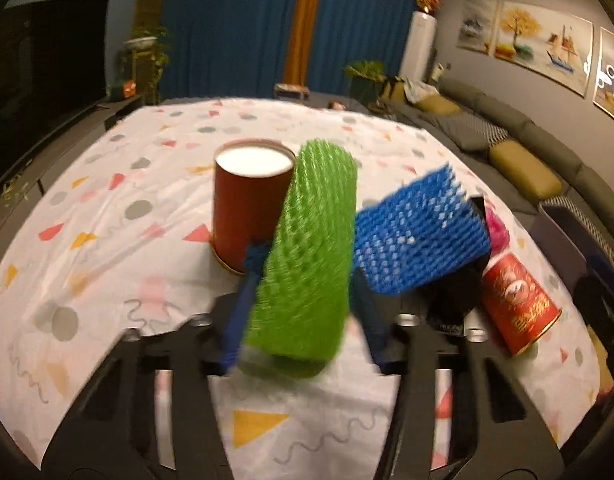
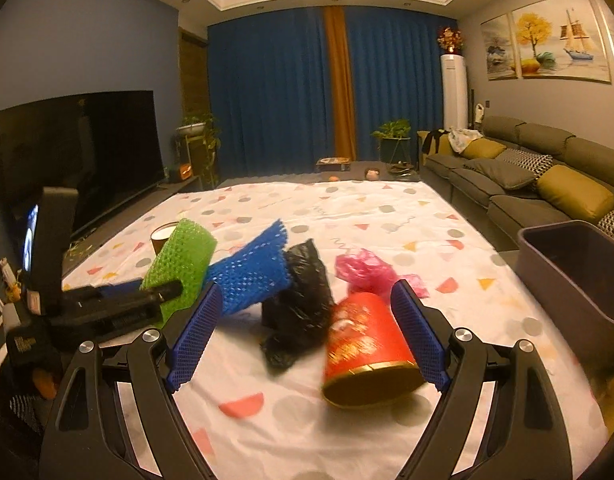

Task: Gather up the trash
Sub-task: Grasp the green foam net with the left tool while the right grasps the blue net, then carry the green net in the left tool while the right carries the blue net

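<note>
Clamped between the blue pads of the left hand-held gripper (image 1: 303, 300): a green foam net sleeve (image 1: 311, 248), tilted and apparently lifted off the patterned cloth (image 1: 107, 208), probably so it can be carried off as trash. Just beside it, leaning against a crumpled black plastic bag (image 2: 303, 300): a blue foam net sleeve (image 2: 255, 276), not yet picked up. Behind the green sleeve, standing upright on the cloth: a dark red tube with a white top (image 1: 249, 200), touching nothing that grips. Right hand-held gripper (image 2: 307, 336) spread wide, jaws apart either side of a red canister (image 2: 367, 352) lying on its side, gold rim toward the camera; right pad close to the canister's wall, contact unclear through motion blur, so likely lining up for a grasp rather than holding. Beyond the canister: a scrap of pink plastic bag (image 2: 363, 268). At the cloth's right edge: a dark grey bin (image 2: 567, 272), open, seemingly the destination for all this trash, well apart from the pile.
</note>
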The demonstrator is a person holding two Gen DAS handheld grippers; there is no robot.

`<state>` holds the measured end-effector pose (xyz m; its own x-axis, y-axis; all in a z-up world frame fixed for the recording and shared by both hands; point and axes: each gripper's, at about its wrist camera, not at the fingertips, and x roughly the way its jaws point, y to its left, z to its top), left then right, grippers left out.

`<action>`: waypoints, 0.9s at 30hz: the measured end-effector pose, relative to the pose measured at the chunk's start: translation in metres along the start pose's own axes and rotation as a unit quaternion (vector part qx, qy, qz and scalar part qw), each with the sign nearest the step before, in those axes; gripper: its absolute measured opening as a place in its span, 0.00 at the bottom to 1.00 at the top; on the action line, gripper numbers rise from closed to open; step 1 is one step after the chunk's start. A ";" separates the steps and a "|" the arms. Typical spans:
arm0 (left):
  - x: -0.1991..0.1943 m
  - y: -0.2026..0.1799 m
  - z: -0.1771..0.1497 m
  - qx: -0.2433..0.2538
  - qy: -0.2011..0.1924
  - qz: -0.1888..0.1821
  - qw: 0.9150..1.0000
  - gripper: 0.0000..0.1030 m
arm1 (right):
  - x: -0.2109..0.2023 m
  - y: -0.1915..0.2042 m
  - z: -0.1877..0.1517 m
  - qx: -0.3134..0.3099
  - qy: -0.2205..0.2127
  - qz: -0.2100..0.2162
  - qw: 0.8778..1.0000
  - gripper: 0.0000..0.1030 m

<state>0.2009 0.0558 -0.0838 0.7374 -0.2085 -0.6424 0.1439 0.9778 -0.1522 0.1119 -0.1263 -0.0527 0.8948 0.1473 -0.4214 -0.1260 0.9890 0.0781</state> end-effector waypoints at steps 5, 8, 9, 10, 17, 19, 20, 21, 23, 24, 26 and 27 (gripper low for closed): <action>-0.001 0.007 -0.004 -0.015 -0.006 -0.030 0.999 0.10 | 0.024 0.014 0.007 -0.017 0.018 0.010 1.000 0.73; -0.015 0.011 -0.005 -0.027 -0.037 -0.049 0.998 0.09 | 0.038 0.018 0.006 -0.014 0.038 0.019 0.999 0.63; -0.021 0.013 -0.006 -0.031 -0.050 -0.055 0.997 0.09 | 0.042 0.018 0.005 -0.013 0.043 0.020 0.999 0.61; -0.029 0.016 -0.006 -0.038 -0.065 -0.061 0.995 0.09 | 0.047 0.019 0.004 -0.014 0.050 0.020 0.998 0.59; -0.049 0.034 -0.010 -0.067 -0.119 -0.050 0.989 0.09 | 0.072 0.019 0.002 -0.011 0.082 0.014 0.996 0.48; -0.044 0.036 -0.010 -0.071 -0.115 -0.053 0.989 0.09 | 0.077 0.020 0.001 -0.014 0.089 0.012 0.996 0.43; -0.043 0.040 -0.011 -0.077 -0.112 -0.057 0.989 0.09 | 0.080 0.020 0.001 -0.016 0.092 0.011 0.996 0.38; -0.042 0.042 -0.011 -0.079 -0.111 -0.058 0.989 0.09 | 0.083 0.021 0.000 -0.019 0.095 0.011 0.995 0.35; -0.041 0.044 -0.011 -0.084 -0.109 -0.058 0.989 0.09 | 0.087 0.022 0.000 -0.023 0.099 0.012 0.995 0.27; -0.041 0.045 -0.011 -0.085 -0.108 -0.058 0.989 0.09 | 0.088 0.022 -0.001 -0.024 0.101 0.015 0.995 0.23; -0.039 0.046 -0.011 -0.088 -0.106 -0.060 0.989 0.09 | 0.089 0.023 -0.002 -0.026 0.105 0.020 0.994 0.18; -0.039 0.047 -0.011 -0.089 -0.106 -0.060 0.989 0.09 | 0.088 0.024 -0.002 -0.028 0.102 0.020 0.994 0.17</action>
<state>0.1714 0.1099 -0.0744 0.8470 -0.2950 -0.4423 0.1343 0.9237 -0.3589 0.1875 -0.0899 -0.0896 0.7833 0.1821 -0.5944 -0.1889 0.9807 0.0515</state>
